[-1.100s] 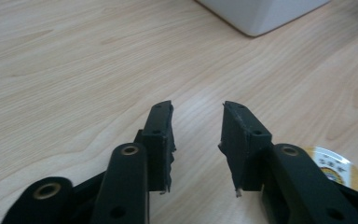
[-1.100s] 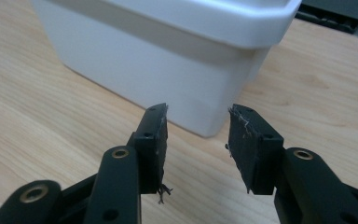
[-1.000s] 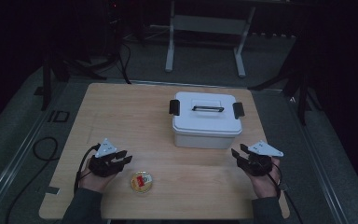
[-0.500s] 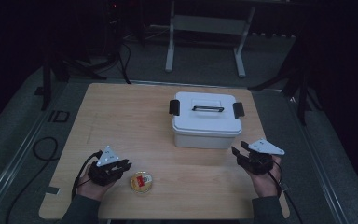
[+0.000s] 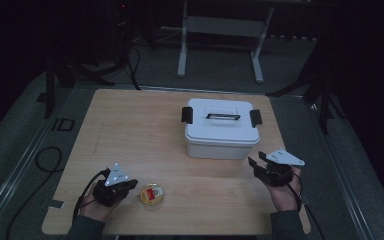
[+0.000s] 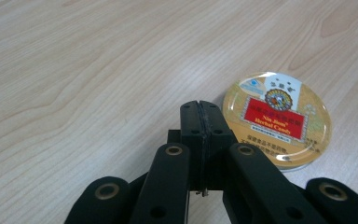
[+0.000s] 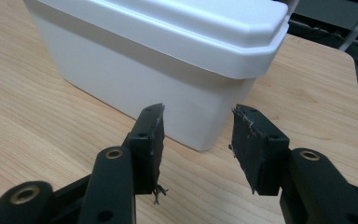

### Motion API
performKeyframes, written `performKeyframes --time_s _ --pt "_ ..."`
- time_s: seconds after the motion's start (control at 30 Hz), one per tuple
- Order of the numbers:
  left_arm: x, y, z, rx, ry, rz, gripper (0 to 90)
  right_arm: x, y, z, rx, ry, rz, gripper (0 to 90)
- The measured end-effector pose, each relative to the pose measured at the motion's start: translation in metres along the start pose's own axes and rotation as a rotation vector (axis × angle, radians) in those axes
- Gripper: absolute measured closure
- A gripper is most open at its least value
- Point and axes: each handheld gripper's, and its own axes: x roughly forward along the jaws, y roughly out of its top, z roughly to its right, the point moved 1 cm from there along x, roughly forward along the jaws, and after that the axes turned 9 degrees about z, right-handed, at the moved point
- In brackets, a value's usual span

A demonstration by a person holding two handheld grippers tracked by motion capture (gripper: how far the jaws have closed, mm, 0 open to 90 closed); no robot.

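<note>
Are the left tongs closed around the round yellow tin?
No, the left tongs are shut on nothing; the round tin lies on the table beside them.

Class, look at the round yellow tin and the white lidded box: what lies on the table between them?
Nothing: in the high view, bare wooden tabletop separates the tin from the white box.

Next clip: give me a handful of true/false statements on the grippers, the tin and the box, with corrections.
1. The left gripper is shut with nothing between its jaws. True.
2. The right gripper is shut. False: its jaws stand apart, pointing at the box.
3. The tin lies beside the left gripper, lid up. True.
4. The box has its lid off. False: the lid is on.
5. The right gripper holds the box's handle. False: it is off the box, near a bottom corner.
</note>
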Motion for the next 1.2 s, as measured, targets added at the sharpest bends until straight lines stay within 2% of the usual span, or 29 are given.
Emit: performKeyframes --time_s 0.6,0.67,0.93,1.2 --pt "-0.002 -0.007 0.003 0.004 0.005 -0.031 89.7 -0.002 -0.001 0.002 0.002 -0.008 -0.001 53.2" --pt "-0.003 -0.009 0.003 -0.007 0.007 -0.03 89.7 -0.002 -0.001 0.002 0.0 -0.01 -0.001 53.2" --pt "-0.006 -0.017 0.005 -0.006 0.016 -0.057 89.8 -0.001 -0.002 0.002 -0.003 -0.014 -0.008 53.2" --pt "-0.001 -0.018 0.006 0.007 -0.006 -0.078 89.8 -0.001 0.0 0.002 -0.008 -0.017 -0.004 53.2"
